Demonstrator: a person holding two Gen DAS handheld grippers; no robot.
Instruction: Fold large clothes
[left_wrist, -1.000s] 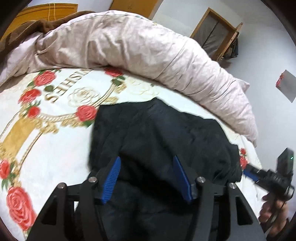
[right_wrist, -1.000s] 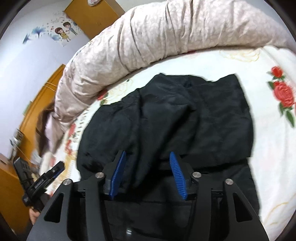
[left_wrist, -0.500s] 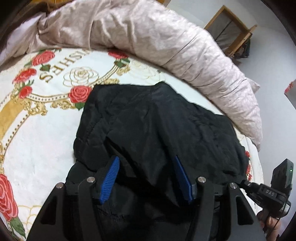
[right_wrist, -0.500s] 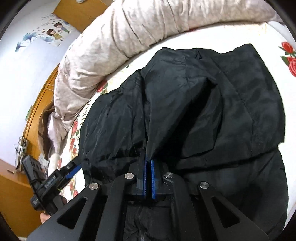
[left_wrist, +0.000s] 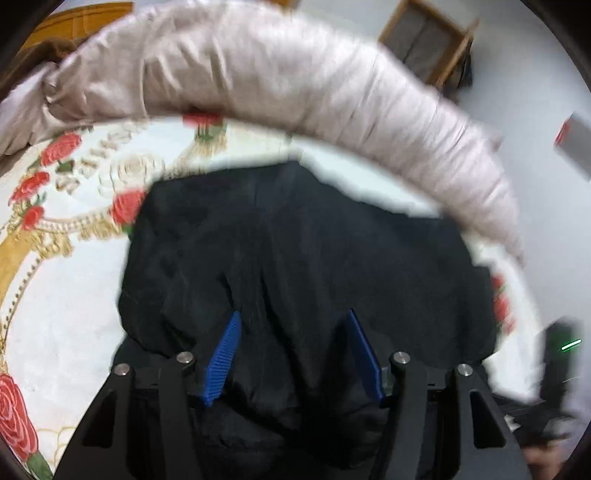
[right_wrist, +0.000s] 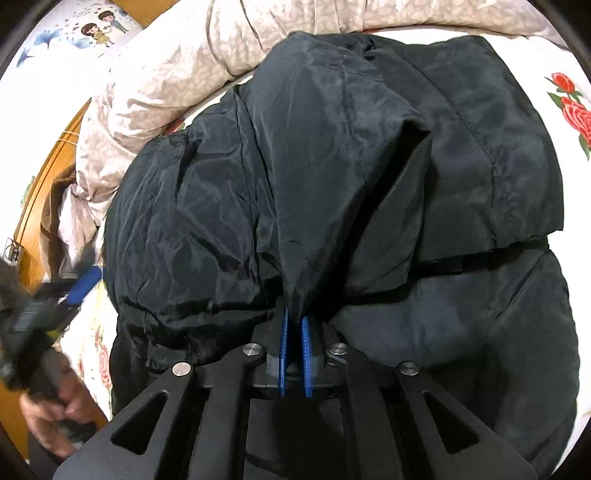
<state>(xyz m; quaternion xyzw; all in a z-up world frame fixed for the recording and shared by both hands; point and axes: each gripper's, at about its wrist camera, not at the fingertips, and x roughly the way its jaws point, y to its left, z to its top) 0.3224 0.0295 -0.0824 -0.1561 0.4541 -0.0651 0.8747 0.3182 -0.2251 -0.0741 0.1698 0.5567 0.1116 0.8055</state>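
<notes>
Black jacket pinched on the rose bedspread

Black jacket (right_wrist: 369, 166) lies on the rose-print bedspread (left_wrist: 55, 295). Right gripper (right_wrist: 295, 325) is clenched on a jacket fold. Left gripper (left_wrist: 291, 343), blurred, is closing astride loose fabric. Only the right view shows a cartoon-couple wall sticker (right_wrist: 99, 29); no lettering is legible.

This was a home bedroom. A white bedspread printed with red roses and gold scrollwork (left_wrist: 74, 295) covered a bed, with a rumpled pale pink quilt (left_wrist: 295, 85) heaped along its far side. An orange wooden headboard (right_wrist: 44, 177) stood behind, and a cartoon-couple wall sticker (right_wrist: 99, 27) decorated the white wall.
</notes>
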